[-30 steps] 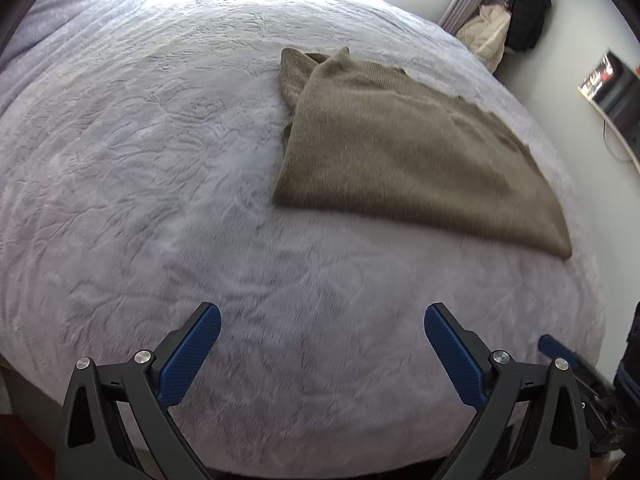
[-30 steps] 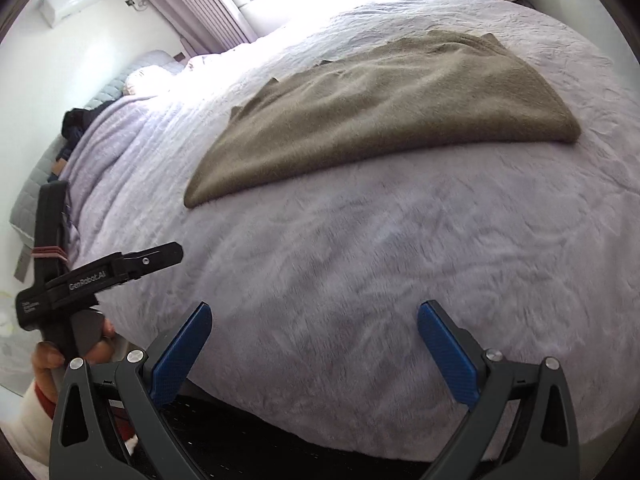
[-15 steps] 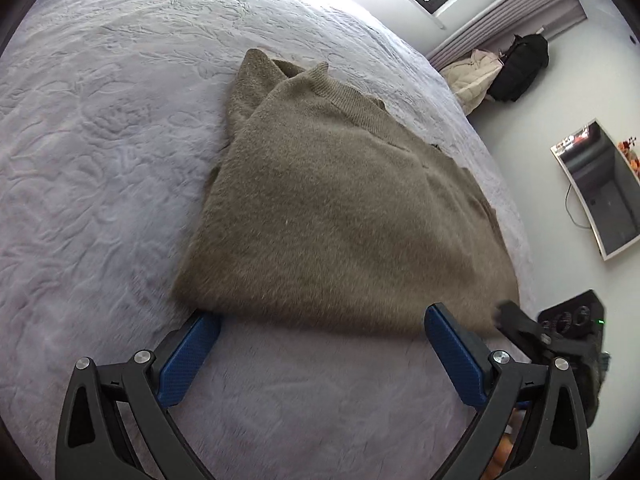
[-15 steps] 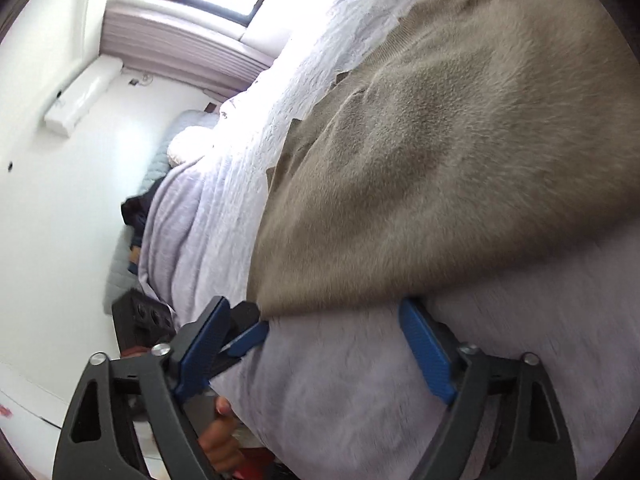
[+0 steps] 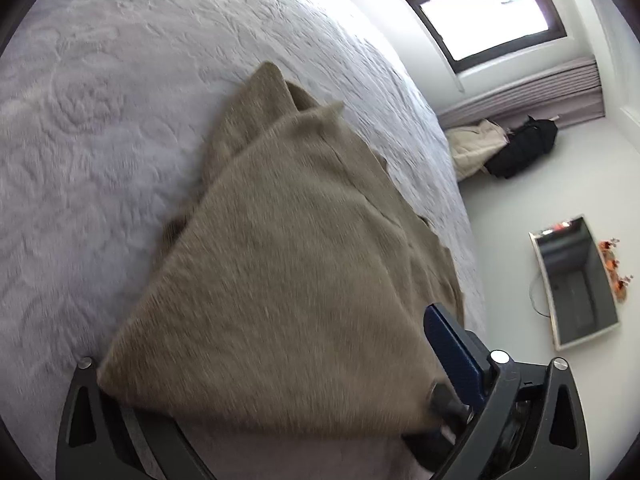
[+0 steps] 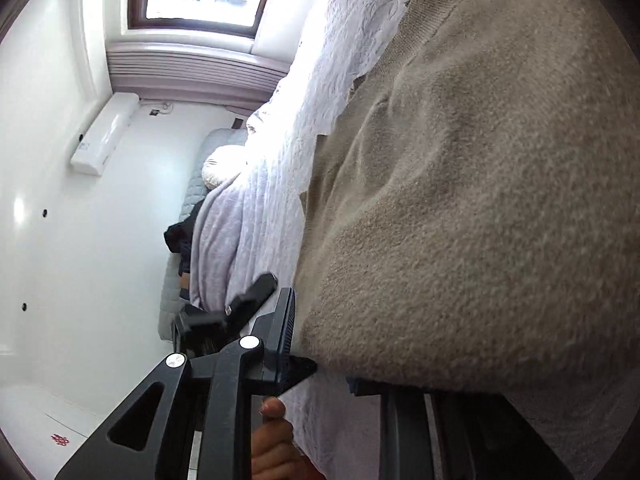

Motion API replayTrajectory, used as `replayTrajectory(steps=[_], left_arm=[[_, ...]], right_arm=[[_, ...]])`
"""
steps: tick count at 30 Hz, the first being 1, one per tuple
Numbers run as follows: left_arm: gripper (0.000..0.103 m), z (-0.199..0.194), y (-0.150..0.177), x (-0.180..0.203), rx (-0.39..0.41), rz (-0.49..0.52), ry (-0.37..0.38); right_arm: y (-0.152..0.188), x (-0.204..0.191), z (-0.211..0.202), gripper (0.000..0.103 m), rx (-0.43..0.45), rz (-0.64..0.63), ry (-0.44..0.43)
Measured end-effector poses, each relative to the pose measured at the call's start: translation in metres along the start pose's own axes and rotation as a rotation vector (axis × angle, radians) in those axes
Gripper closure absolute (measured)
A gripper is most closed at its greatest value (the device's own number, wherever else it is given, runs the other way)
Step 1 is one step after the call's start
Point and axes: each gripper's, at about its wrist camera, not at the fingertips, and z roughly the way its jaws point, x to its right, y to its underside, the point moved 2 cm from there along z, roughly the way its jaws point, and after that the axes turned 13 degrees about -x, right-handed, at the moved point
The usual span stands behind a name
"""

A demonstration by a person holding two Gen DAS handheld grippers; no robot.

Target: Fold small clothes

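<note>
The near hem of the sweater, lying on the bed, is being engaged by the left gripper and right gripper, closure not discernible under cloth; next, probably, the hem is being lifted toward the collar.

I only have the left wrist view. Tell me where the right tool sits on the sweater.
Observer: The right tool is at the sweater's near edge. One finger presses against the knit and the other is hidden under it.
Operator: Describe what's below that finger.
Observer: A person's hand shows just beneath it, over the bedspread.
</note>
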Motion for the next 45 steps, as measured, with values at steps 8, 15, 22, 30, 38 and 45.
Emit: replayTrajectory(steps=[8, 15, 22, 30, 38, 45], left_arm=[[0.08, 0.014, -0.007, 0.037, 0.067, 0.247, -0.346], [0.083, 0.037, 0.035, 0.103, 0.243, 0.673, -0.669], [0.083, 0.039, 0.035, 0.094, 0.254, 0.674, -0.684], [0.083, 0.032, 0.043, 0.09, 0.276, 0.703, -0.663], [0.083, 0.03, 0.04, 0.086, 0.259, 0.687, -0.651], [0.083, 0.015, 0.048, 0.126, 0.3, 0.758, -0.626]], right_arm=[[0.005, -0.024, -0.019, 0.076, -0.089, -0.146, 0.238], [-0.038, -0.092, -0.039, 0.024, -0.148, -0.362, 0.438], [-0.101, -0.152, 0.041, 0.022, -0.428, -0.444, 0.452], [-0.11, -0.154, 0.186, 0.02, -0.773, -0.608, 0.772], [-0.122, -0.128, 0.225, 0.062, -0.804, -0.599, 0.902], [-0.14, -0.145, 0.131, 0.086, -0.531, -0.561, 0.726]])
